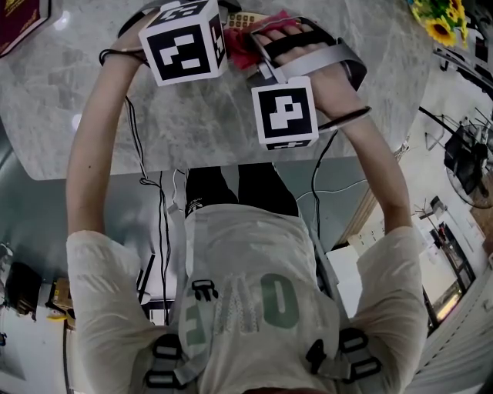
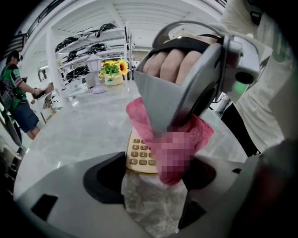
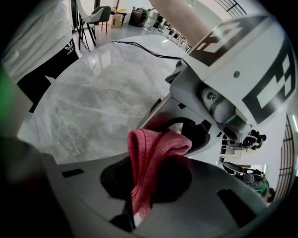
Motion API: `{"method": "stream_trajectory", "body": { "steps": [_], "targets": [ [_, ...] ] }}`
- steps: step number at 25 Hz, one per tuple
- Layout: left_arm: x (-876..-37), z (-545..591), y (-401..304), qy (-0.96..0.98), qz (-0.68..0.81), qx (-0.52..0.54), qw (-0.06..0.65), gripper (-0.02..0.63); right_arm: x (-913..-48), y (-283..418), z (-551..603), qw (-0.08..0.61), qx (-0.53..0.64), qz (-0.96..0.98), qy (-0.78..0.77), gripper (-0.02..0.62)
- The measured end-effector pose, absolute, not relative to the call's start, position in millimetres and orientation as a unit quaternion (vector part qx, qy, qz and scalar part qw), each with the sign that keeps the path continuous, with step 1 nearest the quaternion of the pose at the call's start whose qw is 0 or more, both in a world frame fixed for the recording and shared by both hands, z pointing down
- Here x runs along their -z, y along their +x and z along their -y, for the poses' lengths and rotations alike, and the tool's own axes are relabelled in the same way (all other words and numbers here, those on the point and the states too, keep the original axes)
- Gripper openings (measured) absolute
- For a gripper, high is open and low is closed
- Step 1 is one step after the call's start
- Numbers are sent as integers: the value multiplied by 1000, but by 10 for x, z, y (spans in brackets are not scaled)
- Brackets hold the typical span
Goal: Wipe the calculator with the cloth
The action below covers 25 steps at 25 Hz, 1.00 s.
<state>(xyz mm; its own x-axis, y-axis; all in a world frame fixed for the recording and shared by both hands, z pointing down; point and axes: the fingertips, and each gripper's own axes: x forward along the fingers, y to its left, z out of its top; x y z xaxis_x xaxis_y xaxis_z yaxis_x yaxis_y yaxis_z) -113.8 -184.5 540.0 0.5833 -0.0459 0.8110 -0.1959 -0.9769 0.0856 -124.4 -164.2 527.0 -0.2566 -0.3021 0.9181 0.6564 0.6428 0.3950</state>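
Note:
A beige calculator lies on the marble table, and in the head view it shows at the top edge. Its near end sits between the jaws of my left gripper, which fit tight against its sides and hold it. My right gripper is shut on a pink cloth. In the left gripper view the right gripper points steeply down and presses the cloth onto the calculator's right part, hiding those keys. In the head view the cloth shows between the two marker cubes.
A vase of sunflowers and a white lamp stand at the table's far end. A dark red book lies at the table's left corner. A person in green stands beyond the table. A black cable crosses the tabletop.

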Motion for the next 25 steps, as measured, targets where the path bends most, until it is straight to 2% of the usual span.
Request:
{"method": "stream_trajectory", "body": {
  "steps": [9,14,20,25],
  "targets": [
    [-5414,1907,-1075,886,71,-452,80,357,-5268,-1189,1732,590,394,694,-122,52],
    [-5184,1959,-1136,898,138,-406,97,356,-4916,-1257,1867,569,370,730,-82,52],
    [-4550,2193,-1175,906,207,-357,94,356,-4265,-1174,2181,532,351,770,21,52],
    [-3556,2213,-1039,914,272,-293,70,356,-3396,-911,2181,467,309,820,119,54]
  ]
}}
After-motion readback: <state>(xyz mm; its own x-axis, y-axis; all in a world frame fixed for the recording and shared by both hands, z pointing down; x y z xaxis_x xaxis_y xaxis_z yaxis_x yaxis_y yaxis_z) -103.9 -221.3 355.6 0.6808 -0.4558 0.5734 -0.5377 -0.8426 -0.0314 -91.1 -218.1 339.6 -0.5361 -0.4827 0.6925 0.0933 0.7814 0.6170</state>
